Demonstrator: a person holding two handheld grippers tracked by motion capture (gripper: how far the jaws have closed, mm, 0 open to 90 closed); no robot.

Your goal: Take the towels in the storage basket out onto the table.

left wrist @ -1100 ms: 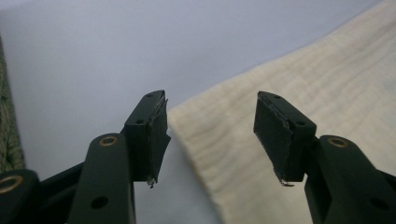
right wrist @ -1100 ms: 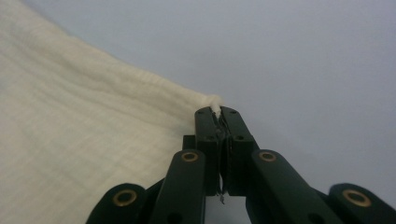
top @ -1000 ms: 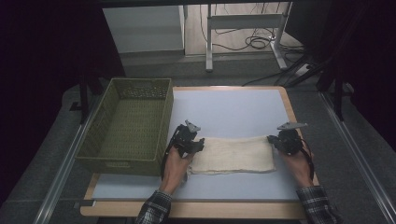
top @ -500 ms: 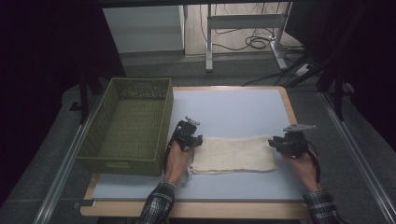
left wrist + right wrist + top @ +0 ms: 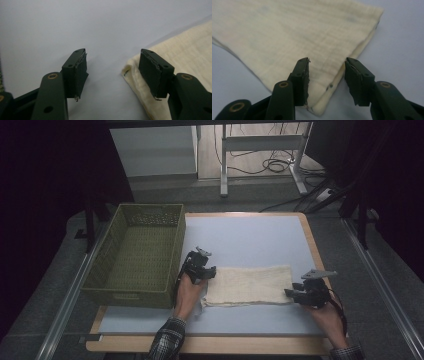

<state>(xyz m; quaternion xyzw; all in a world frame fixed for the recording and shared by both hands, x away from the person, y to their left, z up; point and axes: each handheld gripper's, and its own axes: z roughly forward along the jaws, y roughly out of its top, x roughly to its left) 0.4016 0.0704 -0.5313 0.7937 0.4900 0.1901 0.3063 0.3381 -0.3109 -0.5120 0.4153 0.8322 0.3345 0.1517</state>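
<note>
High view: largest to smallest below.
Table (image 5: 250, 232): pale blue top with a wood edge, bare on the far half.
Basket (image 5: 135, 255): green woven, at the left edge of the table, nothing in it.
Cloth (image 5: 248, 286): cream folded strip, flat on the near half, long axis running left-right, just right of the basket.
Left gripper (image 5: 206, 274): at the cloth's left end, jaws parted about halfway, holding nothing; in the left gripper view (image 5: 113, 72) one pad sits over the cloth corner (image 5: 130, 71), the other over bare table.
Right gripper (image 5: 290, 292): at the right end's near corner, jaws have just been opening; in the right gripper view (image 5: 326, 75) the folded edge (image 5: 329, 86) lies between the pads, unpinched.
Key relation: each hand has its own end, and the cloth lies inward from both, so I'd judge either can close on its corner.
</note>
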